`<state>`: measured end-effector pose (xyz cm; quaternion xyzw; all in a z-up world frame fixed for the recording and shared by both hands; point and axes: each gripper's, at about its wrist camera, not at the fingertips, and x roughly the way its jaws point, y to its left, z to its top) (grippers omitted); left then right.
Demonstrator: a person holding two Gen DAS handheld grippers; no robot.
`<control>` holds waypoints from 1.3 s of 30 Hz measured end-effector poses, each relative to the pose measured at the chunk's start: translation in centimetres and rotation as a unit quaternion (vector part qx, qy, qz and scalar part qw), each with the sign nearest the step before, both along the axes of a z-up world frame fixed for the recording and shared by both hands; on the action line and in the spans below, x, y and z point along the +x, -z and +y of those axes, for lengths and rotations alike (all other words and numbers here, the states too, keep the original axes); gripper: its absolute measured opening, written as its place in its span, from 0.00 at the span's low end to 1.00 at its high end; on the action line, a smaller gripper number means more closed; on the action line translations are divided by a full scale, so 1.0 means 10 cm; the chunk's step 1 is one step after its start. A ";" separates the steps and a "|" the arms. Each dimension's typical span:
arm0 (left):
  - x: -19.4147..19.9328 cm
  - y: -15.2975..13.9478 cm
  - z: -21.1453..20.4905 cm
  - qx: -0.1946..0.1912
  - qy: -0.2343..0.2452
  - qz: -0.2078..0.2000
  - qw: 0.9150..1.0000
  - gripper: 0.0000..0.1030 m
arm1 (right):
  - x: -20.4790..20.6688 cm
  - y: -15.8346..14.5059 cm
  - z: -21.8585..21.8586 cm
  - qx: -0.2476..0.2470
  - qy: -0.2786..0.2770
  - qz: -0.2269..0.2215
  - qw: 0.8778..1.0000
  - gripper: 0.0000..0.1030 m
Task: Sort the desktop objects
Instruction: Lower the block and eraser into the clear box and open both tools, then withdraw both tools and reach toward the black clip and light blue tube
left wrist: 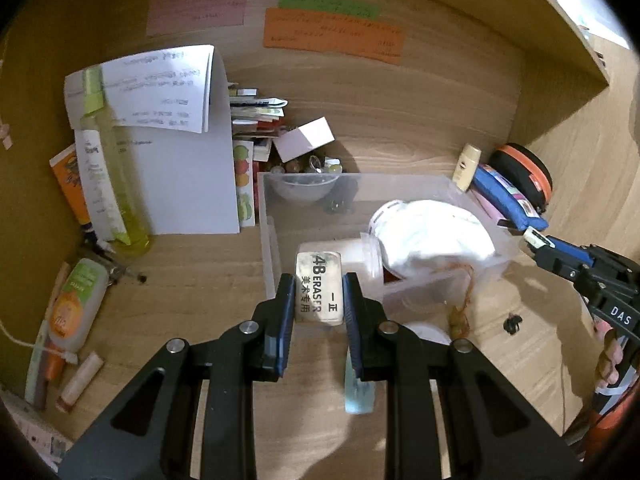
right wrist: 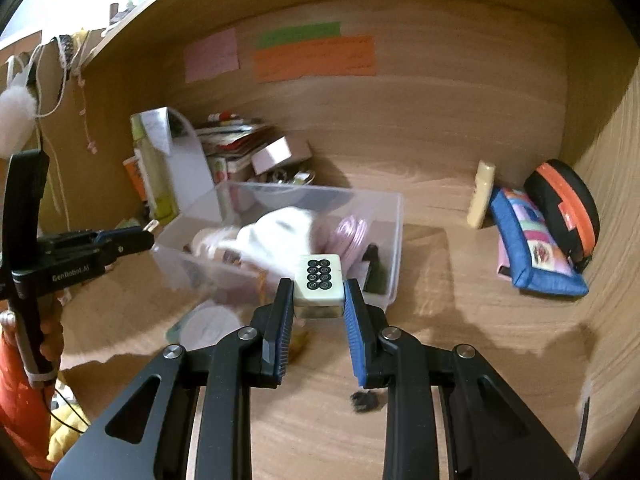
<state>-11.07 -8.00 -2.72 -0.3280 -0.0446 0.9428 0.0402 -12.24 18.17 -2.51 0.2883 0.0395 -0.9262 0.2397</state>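
Note:
My left gripper [left wrist: 319, 296] is shut on a grey 4B eraser [left wrist: 319, 286] and holds it over the near left corner of a clear plastic bin [left wrist: 269, 216]. The bin holds a white mask [left wrist: 434, 236], a white jar and a small bowl. My right gripper [right wrist: 318, 294] is shut on a white mahjong tile [right wrist: 320, 278] with black circles, just in front of the same bin [right wrist: 394, 236]. The right gripper also shows at the right edge of the left wrist view [left wrist: 534, 242], and the left gripper at the left of the right wrist view [right wrist: 150, 228].
The desk is a wooden alcove with coloured notes on its back wall. Bottles [left wrist: 120, 184], papers and books stand at the back left. A blue pouch [right wrist: 532, 248], an orange-black case [right wrist: 568, 216] and a cream tube [right wrist: 482, 194] lie at the right. A small black item [right wrist: 366, 400] lies on the desk.

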 end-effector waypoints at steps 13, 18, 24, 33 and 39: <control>-0.35 0.19 0.07 -0.007 -0.005 -0.021 1.000 0.22 | -0.43 0.23 -0.07 0.018 0.018 -0.030 0.999 0.22; -0.36 0.21 0.09 -0.013 -0.003 -0.018 1.000 0.23 | -0.49 0.25 -0.07 0.019 0.022 -0.038 0.999 0.22; -0.32 0.15 0.11 -0.007 0.008 -0.017 1.000 0.24 | -0.48 0.23 -0.07 0.026 0.025 -0.038 0.999 0.30; -0.11 0.08 0.19 -0.022 0.018 -0.010 1.000 0.35 | -0.31 0.17 -0.03 0.025 0.023 -0.031 0.999 0.34; 0.08 0.10 0.18 -0.026 0.020 -0.010 0.999 0.46 | -0.15 0.19 0.00 0.018 0.010 -0.045 0.999 0.41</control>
